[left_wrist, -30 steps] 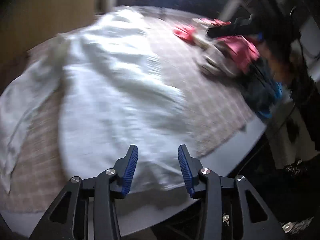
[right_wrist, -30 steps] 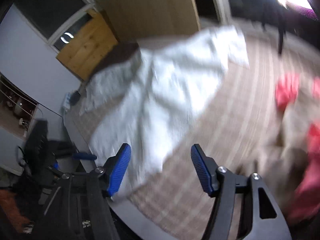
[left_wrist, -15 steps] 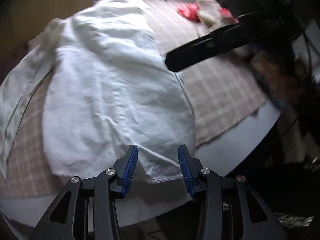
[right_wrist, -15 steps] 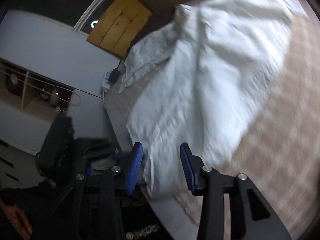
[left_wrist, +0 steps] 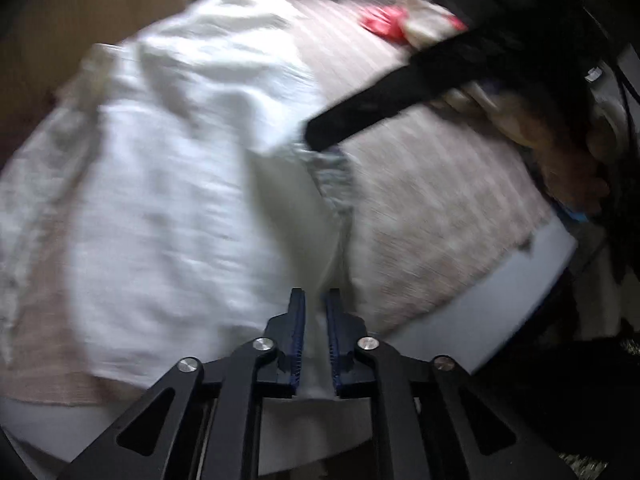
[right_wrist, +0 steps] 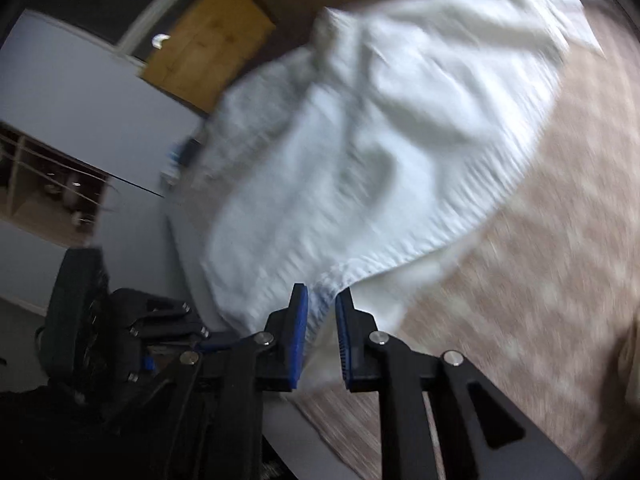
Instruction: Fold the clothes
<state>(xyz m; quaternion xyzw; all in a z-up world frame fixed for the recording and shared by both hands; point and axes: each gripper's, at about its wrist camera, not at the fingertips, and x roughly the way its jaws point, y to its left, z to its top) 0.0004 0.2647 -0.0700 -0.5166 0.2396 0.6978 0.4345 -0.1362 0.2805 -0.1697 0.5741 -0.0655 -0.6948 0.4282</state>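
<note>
- Left wrist view: the fingers (left_wrist: 298, 336) of the left gripper (left_wrist: 315, 338) stand nearly together, their blue pads having just been closing, with the hem of the white garment (left_wrist: 168, 184) pinched between them.
- The white garment lies spread over the beige checked cloth (left_wrist: 432, 216) that covers the surface (left_wrist: 516, 284), its lower edge reaching the near rim where the left gripper clamps it.
- From the clamped hem a fold of the fabric rises as a ridge toward the right gripper (left_wrist: 320, 140), whose dark tip sits on the garment's right edge; that view is too blurred to show how its fingers stand.
- A person's hand (left_wrist: 560, 152) grips the handle of the right gripper at the right side.
- At the far end of the cloth lie red and pale clothes (left_wrist: 404, 24), well apart from the white garment.
- Right wrist view: the fingers (right_wrist: 298, 332) of the right gripper (right_wrist: 322, 334) are drawn close, having just been closing, and grasp a bunched edge of the white garment (right_wrist: 380, 152) between the blue pads.
- The garment stretches away from that grip across the checked cloth (right_wrist: 552, 280), toward a wooden door (right_wrist: 208, 40).
- The left gripper (right_wrist: 160, 320) shows dark at the lower left, beside the garment's corner.
</note>
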